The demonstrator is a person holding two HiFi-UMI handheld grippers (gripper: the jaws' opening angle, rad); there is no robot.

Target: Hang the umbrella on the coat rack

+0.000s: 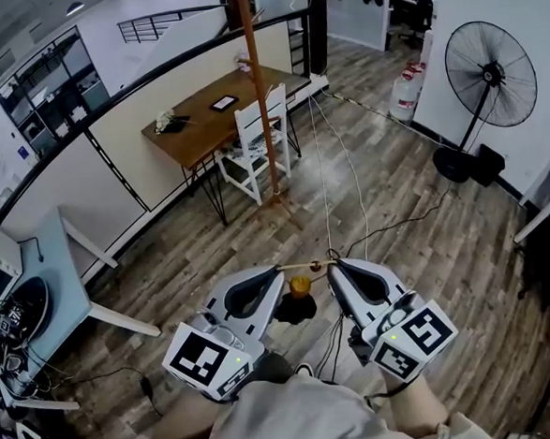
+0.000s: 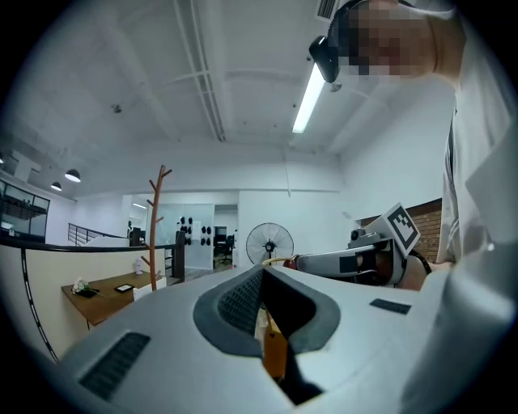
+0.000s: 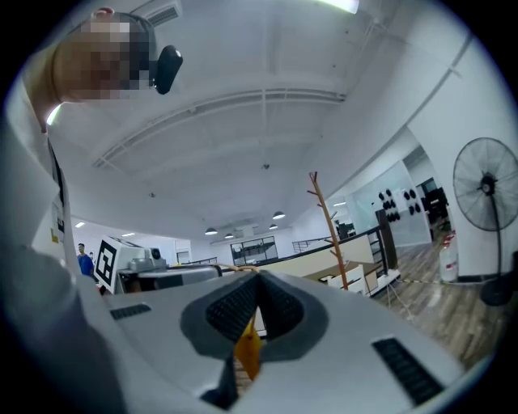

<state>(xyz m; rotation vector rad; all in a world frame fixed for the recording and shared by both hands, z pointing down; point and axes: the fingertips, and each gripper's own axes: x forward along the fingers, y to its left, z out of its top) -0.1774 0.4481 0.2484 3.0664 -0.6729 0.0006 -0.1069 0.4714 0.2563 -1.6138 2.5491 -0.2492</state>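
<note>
Both pairs of tongs are pinched shut: left tongs (image 1: pixel 279 274) and right tongs (image 1: pixel 334 267) each nip one end of the thin tan loop (image 1: pixel 306 264), so the orange-topped umbrella (image 1: pixel 300 286) dangles between them. The coat rack (image 1: pixel 260 93) stands well ahead. Holding the loop spread wide looks meant for slipping it over a peg.

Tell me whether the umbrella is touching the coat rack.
Apart. The head view shows the umbrella held by the left hand-held gripper and right hand-held gripper, wooden floor lying between it and the coat rack.
</note>
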